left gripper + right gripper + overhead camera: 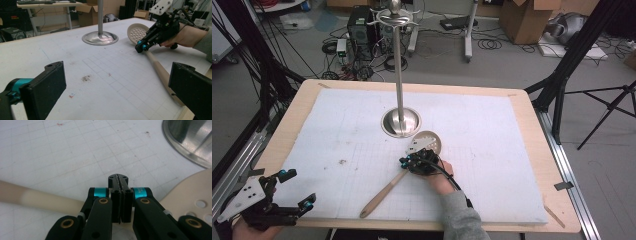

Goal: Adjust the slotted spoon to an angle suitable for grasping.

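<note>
1. Two grippers: right gripper point(411, 161) clenched, poised over slotted spoon point(406, 170) neck; whether gripping, unclear.
2. Spoon on mat point(337, 130), handle running toward near edge.
3. Left gripper point(298, 189) released, well apart.

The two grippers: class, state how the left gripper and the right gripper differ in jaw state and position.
The left gripper has its jaws wide apart; the right gripper has its jaws pressed together. The left gripper sits at the table's near left corner, away from the slotted spoon; the right gripper sits over the spoon's neck, near the stand's base. Both are black with teal accents, each held in a hand.
</note>
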{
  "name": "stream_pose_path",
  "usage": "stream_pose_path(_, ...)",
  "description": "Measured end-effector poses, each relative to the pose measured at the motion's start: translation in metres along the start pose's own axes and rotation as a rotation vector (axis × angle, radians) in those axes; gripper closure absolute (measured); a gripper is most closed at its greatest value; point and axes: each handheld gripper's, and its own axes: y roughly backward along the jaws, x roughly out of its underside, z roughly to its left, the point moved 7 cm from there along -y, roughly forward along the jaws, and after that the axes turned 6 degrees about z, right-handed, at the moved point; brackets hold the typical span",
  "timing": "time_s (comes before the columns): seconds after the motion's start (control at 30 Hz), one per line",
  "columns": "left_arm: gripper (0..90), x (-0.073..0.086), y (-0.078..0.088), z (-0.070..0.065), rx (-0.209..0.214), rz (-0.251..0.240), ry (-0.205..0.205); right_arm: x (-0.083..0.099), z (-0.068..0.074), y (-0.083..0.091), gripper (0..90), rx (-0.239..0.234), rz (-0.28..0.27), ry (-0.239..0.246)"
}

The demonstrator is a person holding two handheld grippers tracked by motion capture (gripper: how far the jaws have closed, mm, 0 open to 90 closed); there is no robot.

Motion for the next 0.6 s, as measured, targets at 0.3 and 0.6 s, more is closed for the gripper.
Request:
stream_pose_path(0.3,1.7,-0.003,-0.006,0.001,0.016,-0.005,-0.004,0.009,-0.005,0.010,89.8,0.049,0.026,-0.005)
stream_pose_path(0.6,1.7,-0.005,-0.022,-0.003,0.057,0.009,-0.014,0.024,-0.016,0.024,89.8,0.087,0.021,-0.057)
